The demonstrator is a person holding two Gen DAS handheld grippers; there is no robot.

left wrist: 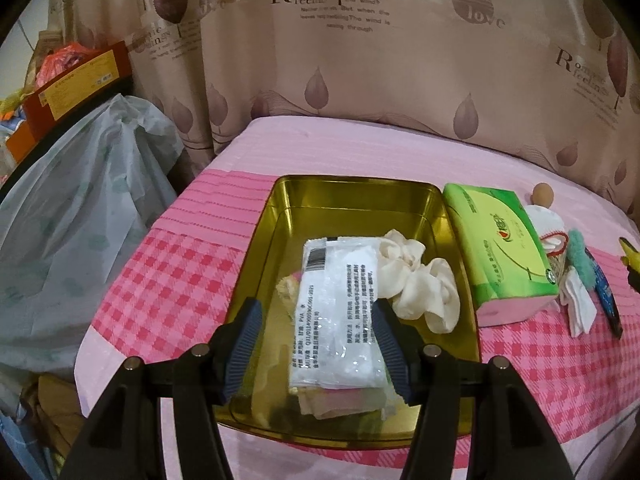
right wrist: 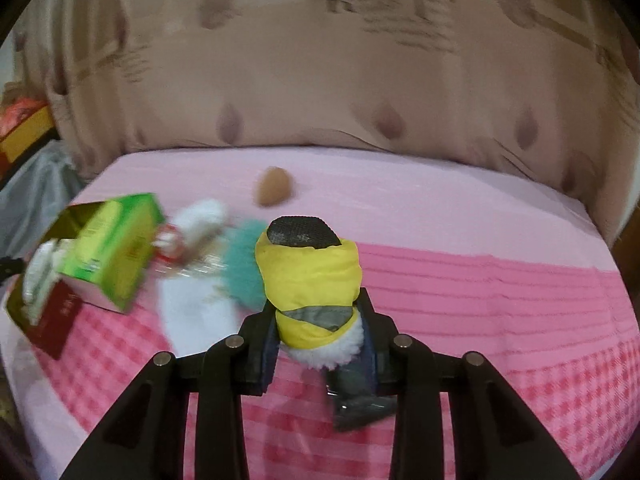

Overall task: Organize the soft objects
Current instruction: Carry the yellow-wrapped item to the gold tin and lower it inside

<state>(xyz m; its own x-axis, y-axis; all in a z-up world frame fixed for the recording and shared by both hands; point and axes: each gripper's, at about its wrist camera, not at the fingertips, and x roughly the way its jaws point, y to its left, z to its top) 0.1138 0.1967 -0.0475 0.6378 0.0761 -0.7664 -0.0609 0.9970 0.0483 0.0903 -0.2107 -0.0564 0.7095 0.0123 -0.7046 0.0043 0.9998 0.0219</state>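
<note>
**op:** Yellow bootie (right wrist: 310, 280) is what's closest on my right cam, pinched between the right gripper (right wrist: 320, 344) pads and sticking up out of them. It's got a black grippy sole at the top, a grey strip round the middle and white fleece at the cuff. Jaws are narrow and clamped on it. Picture's smeared, so the stuff behind it is mush.

**reply:** where's all that relative to the tin?

**op:** Gold tin (left wrist: 360, 190) sits on the pink checked bedspread (left wrist: 160, 280), straight under my left gripper (left wrist: 316, 340). That one's spread wide with nothing in it, hovering over the near half of the tin. Inside the tin: a clear plastic packet with printed text (left wrist: 340, 312) lying flat down the middle, a cream scrunchie (left wrist: 420, 280) touching the packet's right edge, and some pale bits poking out from under the packet that I can't make out.

**reply:** and outside it?

**op:** Green tissue pack (left wrist: 504, 248) lies right against the tin's right wall. Past that there's a white cloth (left wrist: 576, 304), a fuzzy teal thing (left wrist: 580, 256) and a dark blue item, all bunched together. Small brown egg-shaped thing (left wrist: 543, 192) sits beyond the tissue pack, toward the curtain (left wrist: 360, 60). Bootie is held up off the bedspread, to the right of that pile.
</note>
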